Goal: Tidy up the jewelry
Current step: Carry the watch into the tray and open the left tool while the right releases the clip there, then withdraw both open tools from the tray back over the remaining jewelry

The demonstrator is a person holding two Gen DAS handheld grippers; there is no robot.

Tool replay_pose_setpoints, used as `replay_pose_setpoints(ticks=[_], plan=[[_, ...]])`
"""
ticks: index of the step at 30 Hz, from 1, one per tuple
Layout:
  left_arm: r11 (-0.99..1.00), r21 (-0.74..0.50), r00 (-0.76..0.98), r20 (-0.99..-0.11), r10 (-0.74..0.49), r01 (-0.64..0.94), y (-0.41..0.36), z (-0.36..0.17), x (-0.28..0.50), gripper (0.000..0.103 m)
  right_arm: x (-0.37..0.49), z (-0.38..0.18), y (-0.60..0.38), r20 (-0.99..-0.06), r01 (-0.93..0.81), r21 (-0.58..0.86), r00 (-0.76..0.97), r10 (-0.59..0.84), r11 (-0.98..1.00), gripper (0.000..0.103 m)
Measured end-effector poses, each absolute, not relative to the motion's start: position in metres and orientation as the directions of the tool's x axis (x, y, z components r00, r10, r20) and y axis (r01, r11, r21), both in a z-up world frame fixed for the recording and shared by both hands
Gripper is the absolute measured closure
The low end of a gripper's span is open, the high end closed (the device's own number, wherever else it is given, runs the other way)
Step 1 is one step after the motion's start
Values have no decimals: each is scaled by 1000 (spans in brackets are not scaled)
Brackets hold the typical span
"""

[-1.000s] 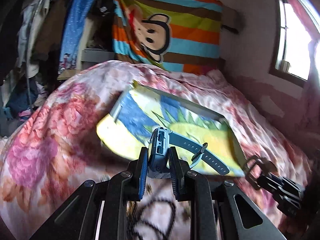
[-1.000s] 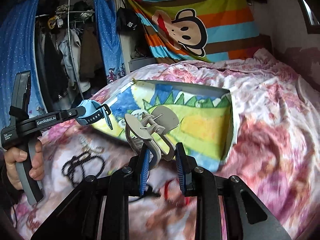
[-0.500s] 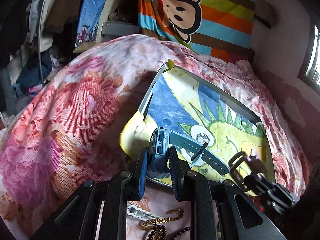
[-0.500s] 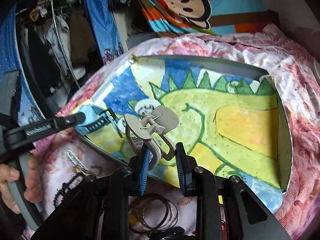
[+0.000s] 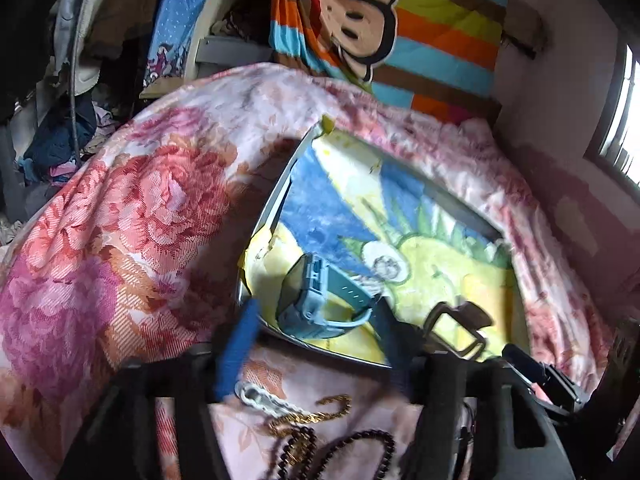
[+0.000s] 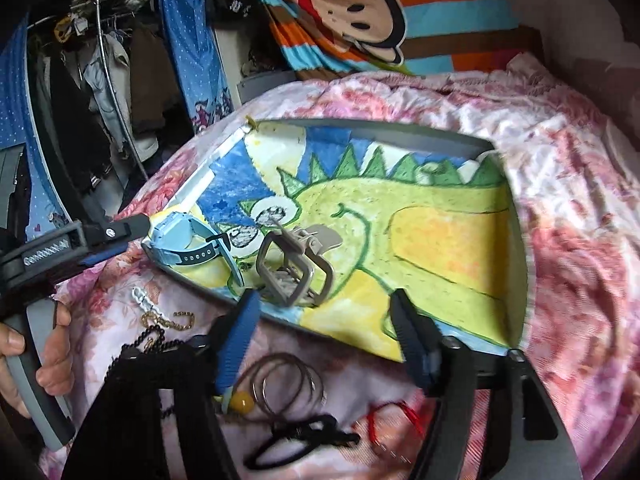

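Observation:
A light blue watch point(image 5: 316, 304) lies in the near left corner of a grey tray point(image 5: 276, 208) lined with a yellow and blue dinosaur drawing. My left gripper point(image 5: 316, 344) is open just behind it, empty. A grey hair claw clip point(image 6: 296, 268) lies in the tray near its front edge; it also shows in the left wrist view point(image 5: 456, 332). My right gripper point(image 6: 324, 320) is open around it, empty. The watch point(image 6: 188, 240) and the tray point(image 6: 416, 136) show in the right wrist view too.
On the floral bedspread point(image 5: 120, 240) in front of the tray lie a white chain point(image 6: 144, 300), a gold chain point(image 5: 312, 412), dark beads point(image 5: 320, 452), thin bangles point(image 6: 284, 384), a black cord point(image 6: 300, 440) and a red piece point(image 6: 392, 416). Clothes rack at left.
Both grippers have opened. The watch has dropped from the left one into the tray corner, and the hair claw clip from the right one onto the tray.

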State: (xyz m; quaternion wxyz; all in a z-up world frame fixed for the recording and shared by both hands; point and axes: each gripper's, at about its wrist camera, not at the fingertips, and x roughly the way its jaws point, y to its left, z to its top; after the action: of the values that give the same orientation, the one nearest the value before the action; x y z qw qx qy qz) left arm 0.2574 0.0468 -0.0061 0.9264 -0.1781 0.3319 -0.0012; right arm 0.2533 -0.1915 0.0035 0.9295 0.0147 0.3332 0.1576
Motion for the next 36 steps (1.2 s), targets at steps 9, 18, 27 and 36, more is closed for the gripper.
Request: replay_pose_setpoints(ticks=[9, 18, 27, 36], plan=[[961, -273, 873, -475, -106, -32, 31, 24, 185, 2, 175, 45, -227, -439, -284, 118, 845, 306, 952, 7], [971, -240, 924, -366, -112, 22, 25, 35, 104, 0, 96, 61, -237, -324, -303, 82, 893, 313, 950, 1], [981, -195, 930, -363, -61, -11, 32, 24, 38, 0, 48, 53, -238, -359, -335, 80, 869, 340, 939, 1], [991, -128, 872, -482, -83, 24, 27, 6, 26, 0, 42, 24, -235, -477, -323, 78, 818, 320, 943, 1]])
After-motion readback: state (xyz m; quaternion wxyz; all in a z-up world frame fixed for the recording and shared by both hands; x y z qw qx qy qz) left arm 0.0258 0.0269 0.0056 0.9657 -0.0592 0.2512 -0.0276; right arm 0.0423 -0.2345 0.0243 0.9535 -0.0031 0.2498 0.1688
